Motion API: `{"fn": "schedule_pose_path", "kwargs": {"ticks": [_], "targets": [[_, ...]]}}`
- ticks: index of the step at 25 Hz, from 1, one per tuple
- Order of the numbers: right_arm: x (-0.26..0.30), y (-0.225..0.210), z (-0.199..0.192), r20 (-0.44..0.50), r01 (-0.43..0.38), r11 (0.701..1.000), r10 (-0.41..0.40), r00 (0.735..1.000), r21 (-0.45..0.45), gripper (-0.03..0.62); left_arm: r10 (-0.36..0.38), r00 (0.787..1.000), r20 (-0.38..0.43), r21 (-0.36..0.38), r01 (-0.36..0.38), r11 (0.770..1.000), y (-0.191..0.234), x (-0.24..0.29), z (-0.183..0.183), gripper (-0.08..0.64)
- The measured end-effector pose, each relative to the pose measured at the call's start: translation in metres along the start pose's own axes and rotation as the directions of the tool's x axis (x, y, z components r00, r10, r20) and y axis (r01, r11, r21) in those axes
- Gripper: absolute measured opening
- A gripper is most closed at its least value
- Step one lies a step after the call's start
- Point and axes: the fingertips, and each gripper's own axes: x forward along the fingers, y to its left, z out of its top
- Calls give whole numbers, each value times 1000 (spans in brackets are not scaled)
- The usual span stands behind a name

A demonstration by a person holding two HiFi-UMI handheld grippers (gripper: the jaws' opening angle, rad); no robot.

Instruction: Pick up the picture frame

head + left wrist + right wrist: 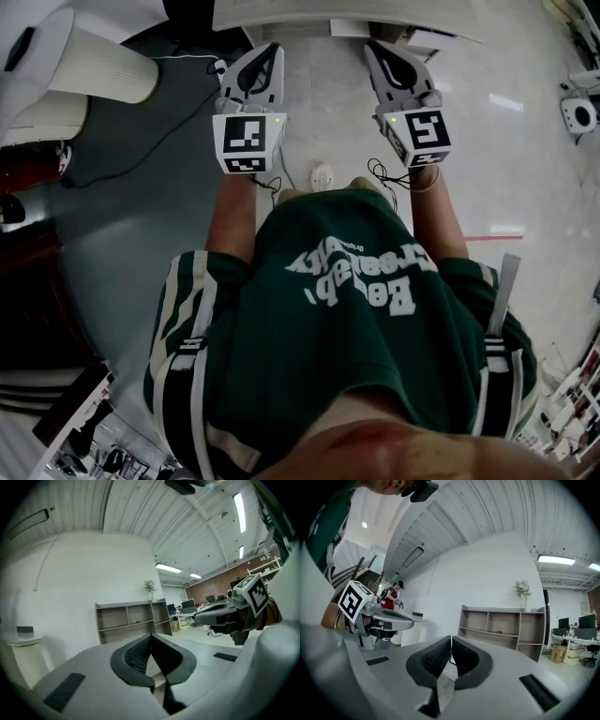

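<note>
No picture frame can be made out in any view. In the head view my left gripper (268,47) and right gripper (375,45) are held side by side at chest height, pointing level toward a pale counter edge (309,14). The left gripper (151,635) is shut, its dark pads touching with nothing between them. My right gripper (451,638) is also shut and empty. Each gripper shows in the other's view: the right one (208,616) and the left one (393,619). Ahead stands a grey open shelf unit (133,618) with a small plant (149,586) on top.
A white ribbed cylinder (98,66) lies at the upper left over a dark floor mat (122,216). A cable and a small white object (322,175) lie on the pale floor. Desks with monitors (187,605) stand far right. A person in red (392,595) stands at the left.
</note>
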Motion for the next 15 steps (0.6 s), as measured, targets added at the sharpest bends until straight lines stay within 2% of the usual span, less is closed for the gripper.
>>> {"fn": "schedule_pose_path", "kwargs": {"ticks": [9, 15], "targets": [[18, 0, 5, -10, -15, 1000, 14, 1000, -18, 34, 28, 1000, 3, -22, -28, 999, 21, 1, -4, 18], [16, -6, 4, -4, -35, 998, 34, 999, -46, 34, 21, 1000, -5, -17, -21, 1000, 10, 8, -7, 18]]}}
